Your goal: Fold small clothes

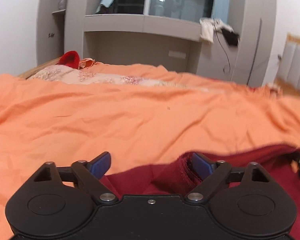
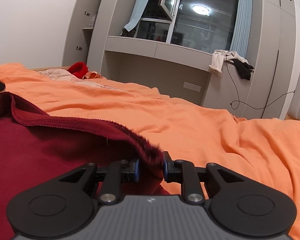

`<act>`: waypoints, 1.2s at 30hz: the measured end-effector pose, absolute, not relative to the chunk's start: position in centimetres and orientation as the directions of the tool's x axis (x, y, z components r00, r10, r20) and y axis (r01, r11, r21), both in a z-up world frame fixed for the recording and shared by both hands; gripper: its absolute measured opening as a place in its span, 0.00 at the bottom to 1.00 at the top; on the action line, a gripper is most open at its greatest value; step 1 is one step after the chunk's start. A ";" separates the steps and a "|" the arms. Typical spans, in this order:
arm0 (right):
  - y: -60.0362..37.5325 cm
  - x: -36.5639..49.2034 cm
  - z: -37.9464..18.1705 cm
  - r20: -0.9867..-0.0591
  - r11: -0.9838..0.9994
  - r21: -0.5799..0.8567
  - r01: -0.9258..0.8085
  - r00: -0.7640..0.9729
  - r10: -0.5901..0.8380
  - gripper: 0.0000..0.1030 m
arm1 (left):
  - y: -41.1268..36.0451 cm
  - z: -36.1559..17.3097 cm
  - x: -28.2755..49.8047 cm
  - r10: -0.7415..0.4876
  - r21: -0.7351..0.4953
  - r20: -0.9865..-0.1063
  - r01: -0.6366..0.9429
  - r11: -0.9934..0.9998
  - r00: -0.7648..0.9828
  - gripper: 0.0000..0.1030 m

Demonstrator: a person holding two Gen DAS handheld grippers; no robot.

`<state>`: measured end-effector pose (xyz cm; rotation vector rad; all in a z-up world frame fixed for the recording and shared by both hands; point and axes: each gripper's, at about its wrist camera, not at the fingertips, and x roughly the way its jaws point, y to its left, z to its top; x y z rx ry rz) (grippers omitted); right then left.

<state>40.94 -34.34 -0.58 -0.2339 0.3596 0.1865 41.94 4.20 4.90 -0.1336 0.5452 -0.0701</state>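
- We hold our left hand-held gripper (image 1: 150, 167) low over the bed, its blue pads (image 1: 99, 167) spread wide apart and pressing on nothing.
- A folded hem of the dark red garment (image 1: 170, 178) lies between those pads, bunched close against the right-hand pad; whether it touches that pad we cannot tell.
- The garment spreads across the orange bedsheet (image 1: 130, 120) from under the left hand-held gripper toward the right edge of its view.
- Our right hand-held gripper (image 2: 151, 170) stands with its pads only a little apart, and a thick fold of the garment's edge (image 2: 150, 154) sits between them; the fringe there is blurred, and we cannot tell whether the pads press on it.
- In the right wrist view the garment (image 2: 40, 150) fills the lower left, its stitched hem running as a raised ridge from the far left down to the pads.
- A bright red item (image 2: 78, 69) lies at the far end of the bed beside a patterned pink cover (image 2: 56, 74).
- Pale and black clothes (image 2: 230, 60) hang over the grey window ledge (image 2: 160, 48) beyond the bed.
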 end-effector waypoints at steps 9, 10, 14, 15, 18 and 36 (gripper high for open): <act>-34.2 40.7 -0.7 -0.365 0.961 -0.182 -0.207 0.922 0.130 0.59 | 5.3 4.0 42.0 -0.118 -0.166 -0.531 0.033 0.986 0.839 0.97; -34.3 40.7 -0.6 -0.365 0.962 -0.179 -0.206 0.922 0.129 0.65 | 5.2 3.8 41.9 -0.123 -0.160 -0.534 0.043 0.986 0.837 0.98; -34.5 40.8 -0.7 -0.369 0.967 -0.160 -0.199 0.921 0.129 0.82 | 4.4 3.2 41.7 -0.130 -0.108 -0.550 0.084 0.991 0.825 0.99; -34.6 40.8 -0.8 -0.371 0.968 -0.153 -0.197 0.920 0.128 0.87 | 4.1 2.9 41.7 -0.120 -0.088 -0.557 0.086 0.992 0.822 0.99; -34.9 40.9 -0.9 -0.376 0.974 -0.139 -0.178 0.919 0.115 0.94 | 3.1 2.3 41.9 -0.059 -0.005 -0.576 0.069 0.998 0.815 0.99; -36.2 42.1 -2.3 -0.459 0.993 -0.058 -0.106 0.886 0.067 1.00 | 5.7 -0.2 44.0 0.118 -0.020 -0.687 -0.181 0.983 0.717 0.98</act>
